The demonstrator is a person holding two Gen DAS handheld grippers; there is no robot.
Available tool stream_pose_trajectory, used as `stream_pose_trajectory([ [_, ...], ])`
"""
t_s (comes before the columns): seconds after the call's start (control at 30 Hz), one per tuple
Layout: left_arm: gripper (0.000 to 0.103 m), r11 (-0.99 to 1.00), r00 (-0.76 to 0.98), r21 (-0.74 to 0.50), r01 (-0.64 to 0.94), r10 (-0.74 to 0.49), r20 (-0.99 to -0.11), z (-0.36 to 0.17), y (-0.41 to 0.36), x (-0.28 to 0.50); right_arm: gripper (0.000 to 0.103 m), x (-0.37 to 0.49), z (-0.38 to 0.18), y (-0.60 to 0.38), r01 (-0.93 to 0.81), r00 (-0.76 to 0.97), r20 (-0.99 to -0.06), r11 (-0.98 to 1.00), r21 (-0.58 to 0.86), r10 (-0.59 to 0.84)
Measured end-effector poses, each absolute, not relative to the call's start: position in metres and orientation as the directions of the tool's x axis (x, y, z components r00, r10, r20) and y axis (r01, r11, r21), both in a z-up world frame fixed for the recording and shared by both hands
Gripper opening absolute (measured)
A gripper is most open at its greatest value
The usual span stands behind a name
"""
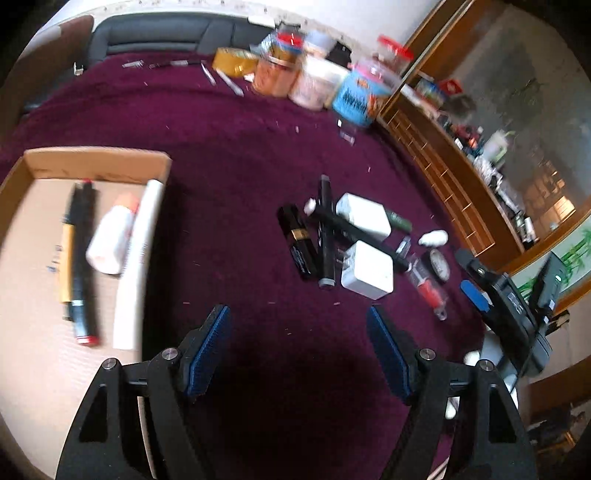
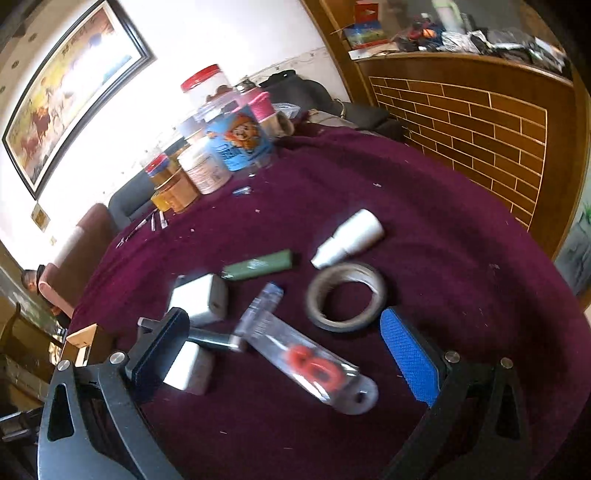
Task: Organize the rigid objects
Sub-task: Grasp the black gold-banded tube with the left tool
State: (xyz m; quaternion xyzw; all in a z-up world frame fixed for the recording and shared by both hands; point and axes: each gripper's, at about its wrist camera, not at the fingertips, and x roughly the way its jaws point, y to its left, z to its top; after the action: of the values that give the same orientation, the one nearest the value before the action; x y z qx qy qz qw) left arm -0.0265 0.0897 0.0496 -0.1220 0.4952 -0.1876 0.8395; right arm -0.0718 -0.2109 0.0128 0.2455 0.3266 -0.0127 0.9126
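We see a maroon-clothed desk with jars at twelve o'clock, a cardboard box at nine, chargers centre; both left gripper and right gripper fingers spread wide, empty.

Both fisheye views bend straight lines and darken toward the corners. Motion blur smears the cardboard box at 9 o'clock and the clear tube. The white wall at 12 o'clock glares, overexposed, while the maroon cloth lies dim and shadowed near 6 o'clock.
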Motion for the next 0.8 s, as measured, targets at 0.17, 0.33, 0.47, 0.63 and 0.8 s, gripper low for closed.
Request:
stream_pose_trajectory([
  [0.17,0.070,0.921,0.454,-0.354,0.162,-0.388,-0.802,0.043,0.064,-0.010,0.103,-0.075,0.004,-0.218,0.173,0.788,-0.585,0.842,0.512,0.193],
  [0.33,0.069,0.937,0.507,-0.287,0.200,-0.349,-0.788,0.052,0.021,0.014,0.103,-0.071,-0.001,-0.212,0.129,0.769,-0.588,0.840,0.527,0.251],
  [0.47,0.069,0.954,0.542,-0.171,0.248,-0.283,-0.791,0.053,-0.022,0.043,0.103,-0.069,-0.005,-0.214,0.124,0.758,-0.592,0.829,0.545,0.275],
  [0.63,0.077,0.942,0.529,-0.007,0.335,-0.194,-0.826,0.034,-0.057,0.060,0.103,-0.069,-0.012,-0.220,0.130,0.748,-0.588,0.801,0.584,0.308],
  [0.8,0.064,0.902,0.471,0.085,0.424,-0.140,-0.871,0.020,-0.052,0.034,0.103,-0.069,-0.014,-0.223,0.135,0.745,-0.584,0.784,0.605,0.322],
])
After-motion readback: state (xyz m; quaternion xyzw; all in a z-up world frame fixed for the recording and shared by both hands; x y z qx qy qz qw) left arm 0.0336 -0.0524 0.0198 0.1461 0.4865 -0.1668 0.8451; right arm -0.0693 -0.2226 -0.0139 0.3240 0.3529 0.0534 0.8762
